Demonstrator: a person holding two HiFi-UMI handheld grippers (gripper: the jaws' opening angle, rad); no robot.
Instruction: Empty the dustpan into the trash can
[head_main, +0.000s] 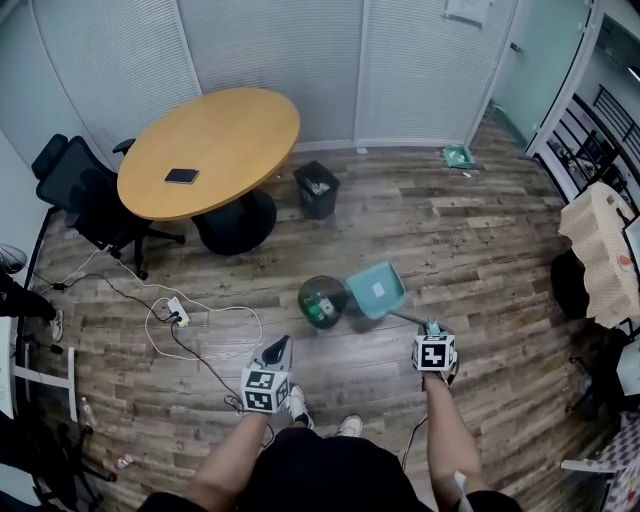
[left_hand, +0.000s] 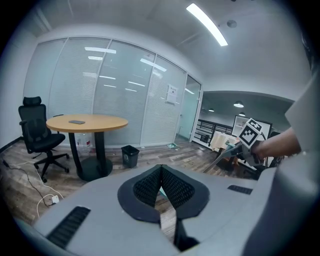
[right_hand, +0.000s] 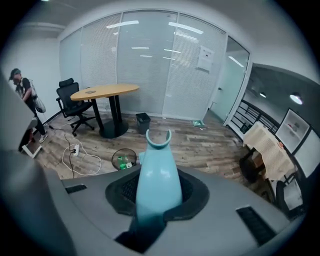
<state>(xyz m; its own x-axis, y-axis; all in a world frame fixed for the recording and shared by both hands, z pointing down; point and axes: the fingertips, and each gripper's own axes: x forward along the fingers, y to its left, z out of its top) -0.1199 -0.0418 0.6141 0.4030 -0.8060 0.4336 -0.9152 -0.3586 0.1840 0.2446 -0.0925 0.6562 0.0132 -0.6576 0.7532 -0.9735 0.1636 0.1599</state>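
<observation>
A teal dustpan (head_main: 376, 290) hangs at the right rim of a round black mesh trash can (head_main: 321, 301) that holds green rubbish. Its long handle (head_main: 408, 319) runs back to my right gripper (head_main: 432, 330), which is shut on it. In the right gripper view the teal handle (right_hand: 159, 172) fills the space between the jaws, and the can (right_hand: 123, 159) stands on the floor beyond and left. My left gripper (head_main: 278, 352) hovers to the near left of the can, apart from it. Its jaws (left_hand: 161, 186) meet at the tips with nothing in them.
A round wooden table (head_main: 210, 150) with a phone (head_main: 181, 176) stands at the back left, a black office chair (head_main: 80, 190) beside it. A square black bin (head_main: 316, 190) stands behind the can. A power strip with cables (head_main: 178, 316) lies left. My shoes (head_main: 300, 405) are below.
</observation>
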